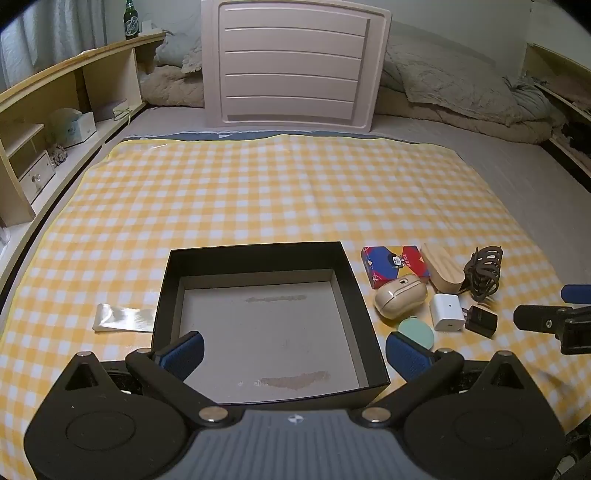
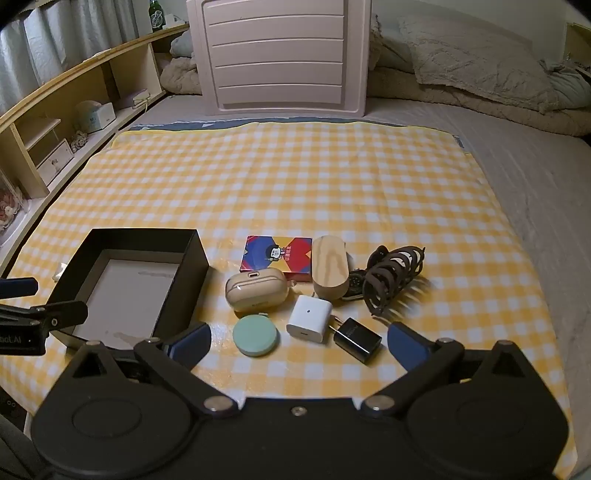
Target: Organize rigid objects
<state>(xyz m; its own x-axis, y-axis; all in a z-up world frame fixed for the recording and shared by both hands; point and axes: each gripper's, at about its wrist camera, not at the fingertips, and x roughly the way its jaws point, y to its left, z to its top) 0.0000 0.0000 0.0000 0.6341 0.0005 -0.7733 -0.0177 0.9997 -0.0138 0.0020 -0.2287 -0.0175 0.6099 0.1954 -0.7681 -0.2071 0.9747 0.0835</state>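
Observation:
An empty black box [image 1: 258, 254] [image 2: 199, 251] sits open on the yellow checked cloth. Right of it lie a red-blue card pack [image 2: 275, 254], a wooden oval case [image 2: 330, 271], a tan earbud case [image 2: 256, 290], a green round tin [image 2: 255, 336], a white charger [image 2: 307, 323], a black plug [image 2: 357, 340] and a dark hair claw [image 2: 393, 278]. The same group shows in the left wrist view around the tan case [image 1: 400, 295]. My left gripper [image 1: 291, 352] is open over the box's near side. My right gripper [image 2: 299, 341] is open just before the tin and chargers.
A clear plastic wrapper [image 1: 123, 317] lies left of the box. A white panel [image 1: 295, 62] stands at the bed's far end, with bedding [image 2: 480, 74] to its right. Wooden shelves [image 1: 55, 110] run along the left, with a green bottle [image 1: 131, 18] on top.

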